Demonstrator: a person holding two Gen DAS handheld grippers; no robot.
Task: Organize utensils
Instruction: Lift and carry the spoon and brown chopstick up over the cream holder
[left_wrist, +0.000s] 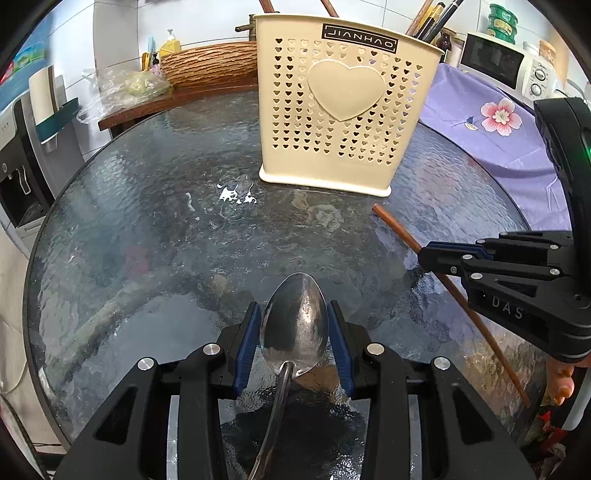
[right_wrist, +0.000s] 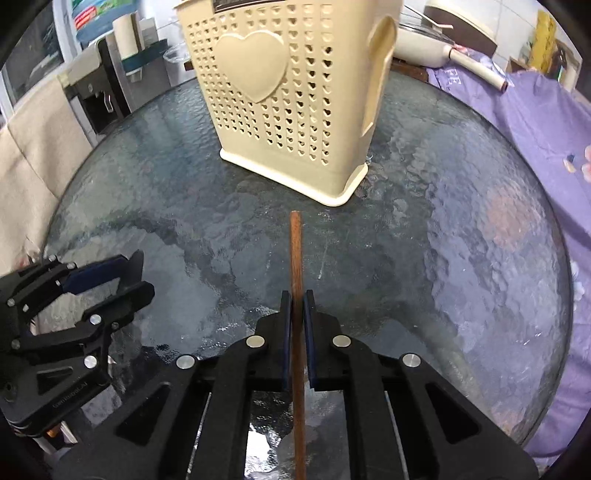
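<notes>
While left hand-held gripper (left_wrist: 295, 332) clamps spoon (left_wrist: 295, 325), right hand-held gripper (right_wrist: 297, 321) pinches chopstick (right_wrist: 295, 251)

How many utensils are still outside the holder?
2: the spoon gripped by the left gripper, the chopstick clamped in the right gripper. More may be hidden.

Bright, fisheye-bent edges, white glare on glass table (left_wrist: 236, 194)

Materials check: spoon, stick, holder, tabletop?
Spoon: likely steel, shiny with reflections.
Stick: looks like wood, matte reddish brown.
Holder: cream plastic, moulded heart cutouts.
Tabletop: textured glass, rippled and see-through.
</notes>
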